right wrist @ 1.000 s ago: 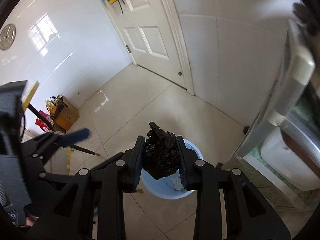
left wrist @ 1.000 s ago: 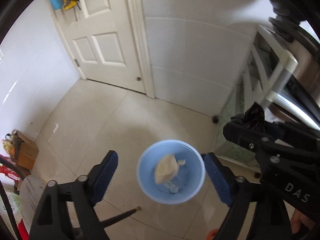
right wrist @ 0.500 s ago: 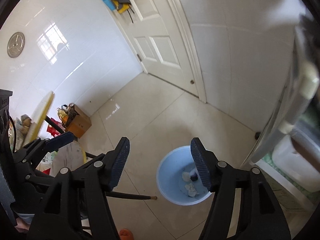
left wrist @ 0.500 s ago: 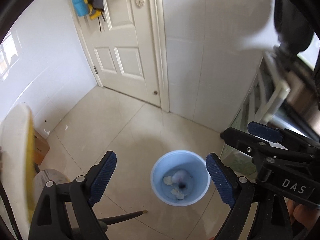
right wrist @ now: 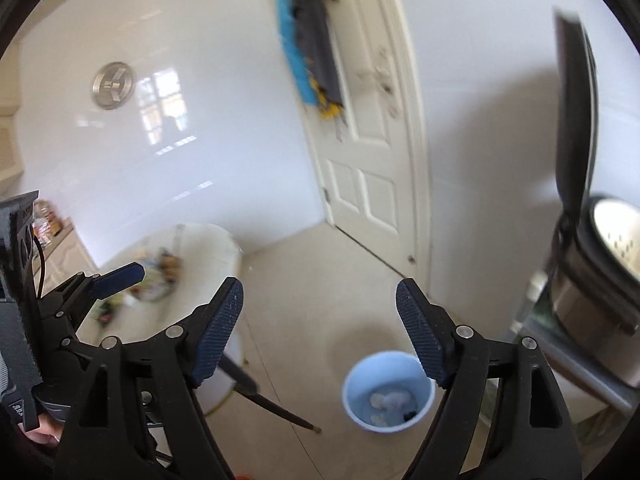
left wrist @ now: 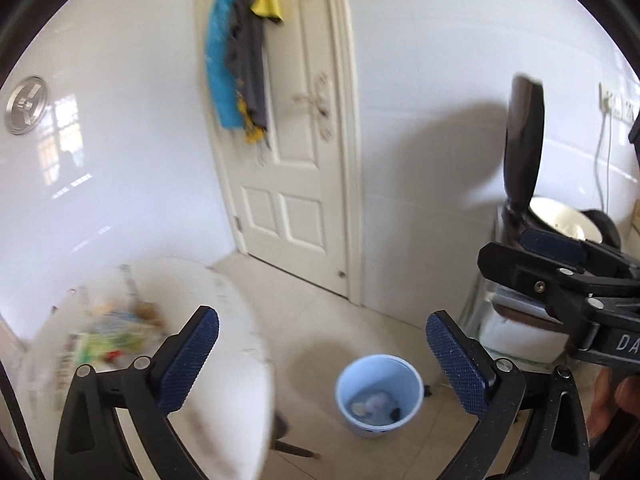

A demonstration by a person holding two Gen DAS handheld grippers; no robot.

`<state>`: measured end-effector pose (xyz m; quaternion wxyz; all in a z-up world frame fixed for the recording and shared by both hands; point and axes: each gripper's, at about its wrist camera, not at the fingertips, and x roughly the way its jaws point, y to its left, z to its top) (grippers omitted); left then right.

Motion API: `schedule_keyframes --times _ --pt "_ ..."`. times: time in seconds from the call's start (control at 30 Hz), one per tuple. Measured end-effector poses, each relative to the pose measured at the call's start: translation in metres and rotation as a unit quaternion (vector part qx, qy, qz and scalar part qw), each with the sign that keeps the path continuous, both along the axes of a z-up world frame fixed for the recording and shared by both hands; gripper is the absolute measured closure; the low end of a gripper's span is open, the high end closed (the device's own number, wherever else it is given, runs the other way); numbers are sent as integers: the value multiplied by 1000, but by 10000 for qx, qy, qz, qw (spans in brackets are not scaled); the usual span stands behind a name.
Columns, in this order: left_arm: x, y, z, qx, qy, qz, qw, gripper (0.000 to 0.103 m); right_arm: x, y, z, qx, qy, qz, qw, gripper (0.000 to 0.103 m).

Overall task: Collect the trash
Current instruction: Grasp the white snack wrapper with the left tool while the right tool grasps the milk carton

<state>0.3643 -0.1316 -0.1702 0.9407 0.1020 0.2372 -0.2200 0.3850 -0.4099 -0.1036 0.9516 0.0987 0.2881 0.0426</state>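
A light blue bin stands on the tiled floor, holding pale crumpled scraps and a small black piece; it also shows in the right wrist view. My left gripper is open and empty, held well above the bin. My right gripper is open and empty too, also high above the bin. A round white table at the left carries blurred colourful wrappers; the table shows in the right wrist view too.
A white panelled door with hanging cloths is straight ahead. At the right a rice cooker with its lid raised stands on a glass-topped stand. A dark table leg slants across the floor left of the bin.
My right gripper let go of the black bag, which now lies in the bin. Both grippers have risen and tilted up, so the bin looks smaller and the table has come into view.
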Motion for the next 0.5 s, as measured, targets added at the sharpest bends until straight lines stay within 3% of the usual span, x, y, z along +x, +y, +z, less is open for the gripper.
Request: schedule_keyframes --times 0.1,0.2,0.33,0.5 --pt "-25 57 12 -35 -165 220 9996 1 -15 45 25 -158 -234 246 9993 15" --pt "-41 100 6 -34 -196 463 9987 1 -21 91 40 -246 -335 531 9977 13" --pt "-48 161 -1 0 -91 1006 9949 1 -15 140 43 -343 -309 823 9955 12" --pt "-23 218 -14 84 172 1529 9881 1 10 196 32 -583 -153 1143 9916 12"
